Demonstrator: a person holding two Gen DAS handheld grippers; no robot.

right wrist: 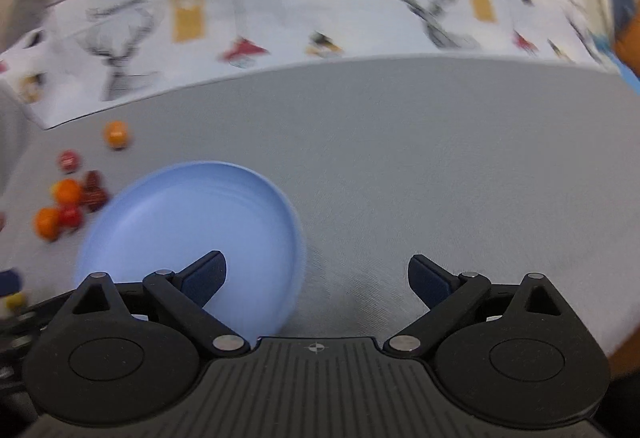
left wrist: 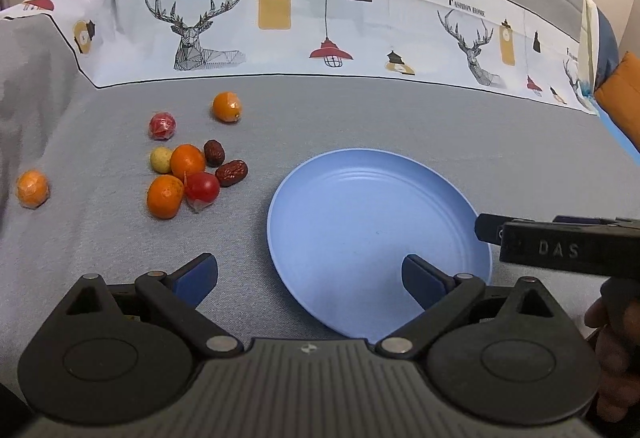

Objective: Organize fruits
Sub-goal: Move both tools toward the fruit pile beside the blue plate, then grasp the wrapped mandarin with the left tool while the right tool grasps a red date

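Now the fruits (left wrist: 188, 165) lie loose on the grey bed (left wrist: 360, 109), in a cluster toward its left side: three oranges (left wrist: 187, 161), a red tomato (left wrist: 202, 187), two dark dates (left wrist: 231, 172) and a pale yellowish fruit (left wrist: 160, 159) touching one another. A wrapped red fruit (left wrist: 162, 125) and another orange (left wrist: 227, 107) sit just behind the cluster, nearer the printed band (left wrist: 280, 17) of the cover, and one more orange (left wrist: 33, 188) lies apart toward the left edge. Just right of the cluster rests a blue plate (left wrist: 400, 173) holding nothing. The left claw (left wrist: 310, 278) hangs over the plate's near rim, jaws spread wide with nothing between them. The right claw (right wrist: 316, 276), blurred, is likewise released, its left finger over the plate (right wrist: 248, 181).
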